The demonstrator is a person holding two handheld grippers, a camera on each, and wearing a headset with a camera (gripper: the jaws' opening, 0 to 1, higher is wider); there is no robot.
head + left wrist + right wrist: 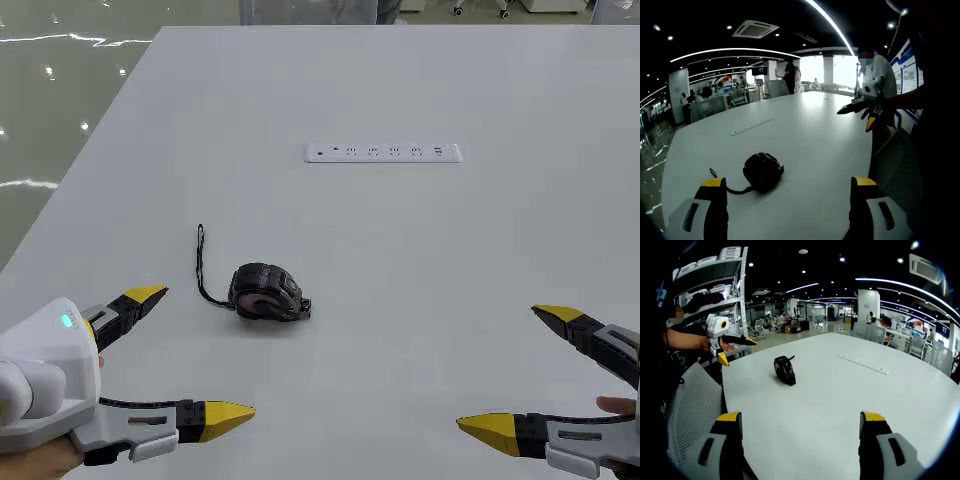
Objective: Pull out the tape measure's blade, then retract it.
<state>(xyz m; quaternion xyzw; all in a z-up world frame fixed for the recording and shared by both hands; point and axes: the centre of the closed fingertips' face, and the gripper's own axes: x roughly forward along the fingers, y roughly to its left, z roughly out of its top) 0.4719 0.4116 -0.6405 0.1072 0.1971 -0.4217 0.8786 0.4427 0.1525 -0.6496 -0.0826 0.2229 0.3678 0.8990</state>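
Observation:
A black tape measure (266,292) lies on the white table (400,230), its blade wound in and a thin black wrist strap (201,262) trailing to its left. My left gripper (190,355) hovers open at the near left, just short of the tape measure (763,171). My right gripper (520,370) hovers open at the near right, well apart from the tape measure (784,370). In the left gripper view the right gripper (860,114) comes in from the right. The left gripper (733,349) appears at the left of the right gripper view. Nothing sits between either pair of jaws.
A white power strip (384,153) lies flat on the table beyond the tape measure. The table's left edge (75,165) runs diagonally beside a glossy floor. A mesh chair back (690,412) stands close to the table's near edge. People and desks are far off in the office.

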